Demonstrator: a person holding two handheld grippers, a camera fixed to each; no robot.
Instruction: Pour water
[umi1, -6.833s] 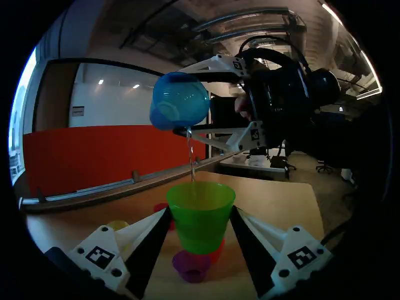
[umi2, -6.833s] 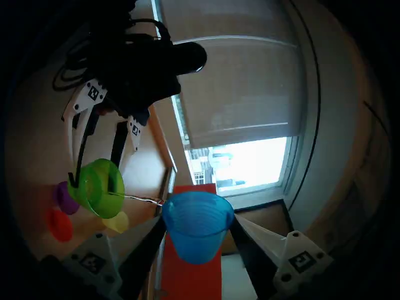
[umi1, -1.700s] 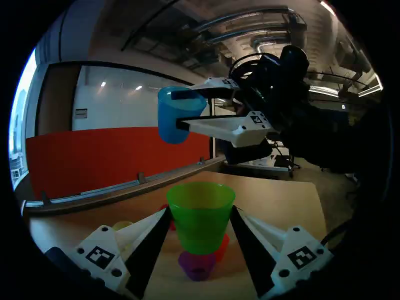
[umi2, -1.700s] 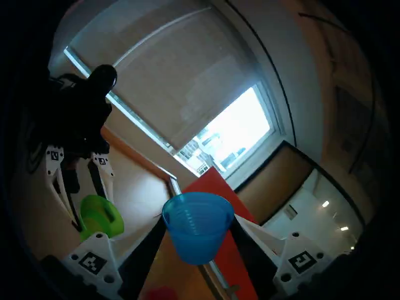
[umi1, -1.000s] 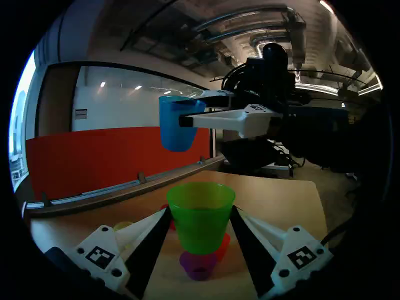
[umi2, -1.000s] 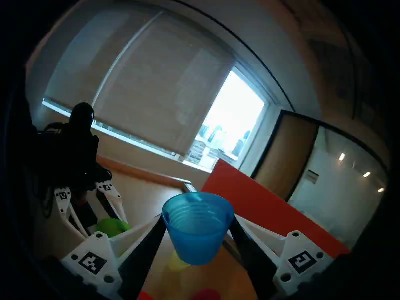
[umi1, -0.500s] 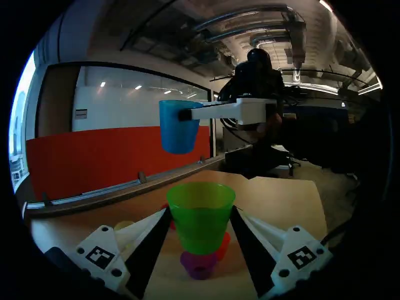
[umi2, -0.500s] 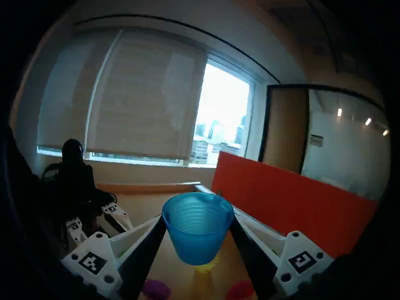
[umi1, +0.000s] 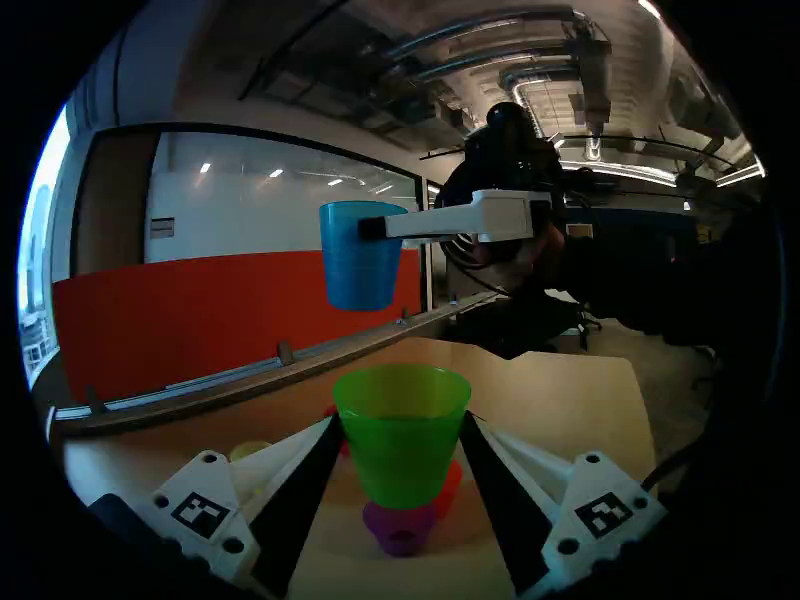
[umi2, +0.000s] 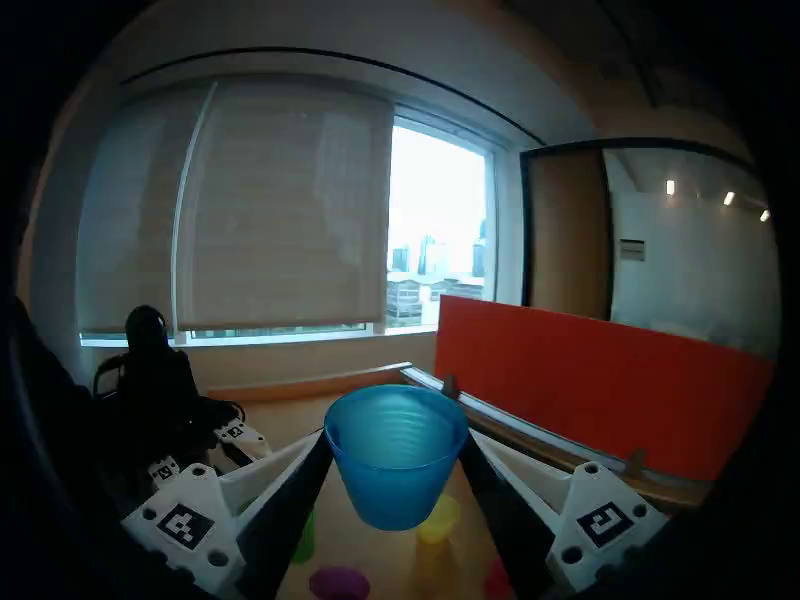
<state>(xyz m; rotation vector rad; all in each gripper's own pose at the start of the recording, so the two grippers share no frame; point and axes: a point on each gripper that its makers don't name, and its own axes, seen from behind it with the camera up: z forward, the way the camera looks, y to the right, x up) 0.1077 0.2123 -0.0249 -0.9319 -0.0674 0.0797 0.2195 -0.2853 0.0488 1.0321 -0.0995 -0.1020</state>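
In the left gripper view a green cup (umi1: 402, 445) stands upright between the fingers of my left gripper (umi1: 402, 455), which is shut on it above the wooden table (umi1: 560, 395). Higher up and farther off, a blue cup (umi1: 360, 254) hangs upright, held by the other gripper's white fingers (umi1: 470, 217). In the right gripper view the same blue cup (umi2: 396, 468) sits upright with my right gripper (umi2: 396, 470) shut on it. The left gripper (umi2: 200, 450) and the dark hand holding it show low at the left there.
Small purple (umi1: 398, 526), orange (umi1: 447, 484) and yellow (umi1: 247, 452) cups stand on the table under the green cup. A red partition (umi1: 200, 310) with a rail runs along the table's far edge. In the right gripper view a window with blinds (umi2: 290, 220) lies behind.
The blue cup was tipped and pouring a thin stream into the green cup; it has since swung back upright and levelled out. The green cup has stayed put.
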